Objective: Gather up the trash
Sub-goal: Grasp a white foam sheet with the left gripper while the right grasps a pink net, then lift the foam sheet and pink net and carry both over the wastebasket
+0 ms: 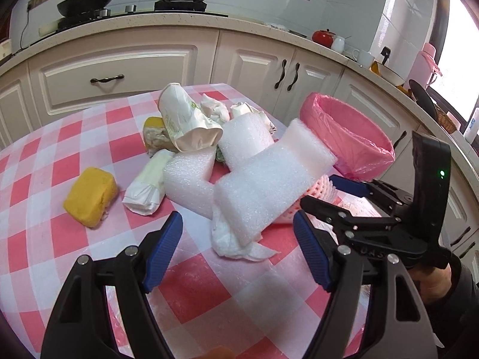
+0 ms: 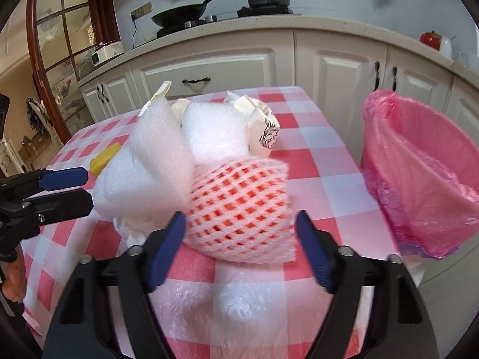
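A heap of trash lies on the pink-checked table (image 1: 45,254): white foam blocks (image 1: 269,185), a crumpled tissue (image 1: 230,239), a pink foam fruit net (image 2: 239,209), paper cups (image 1: 185,119), a white wrapped packet (image 1: 146,188) and a yellow sponge (image 1: 89,194). My left gripper (image 1: 238,251) is open, its blue pads standing apart on either side of the tissue and the near foam end. My right gripper (image 2: 241,239) straddles the fruit net with its pads right at the net's sides; the net does not look squeezed. A pink-lined bin (image 2: 419,179) stands off the table's right edge.
Cream kitchen cabinets (image 1: 119,68) run behind the table, with a wok and a pot on the hob above. In the left wrist view the right gripper (image 1: 335,194) comes in from the right, a person's hand (image 1: 434,281) on its handle. The bin's rim is about level with the table top.
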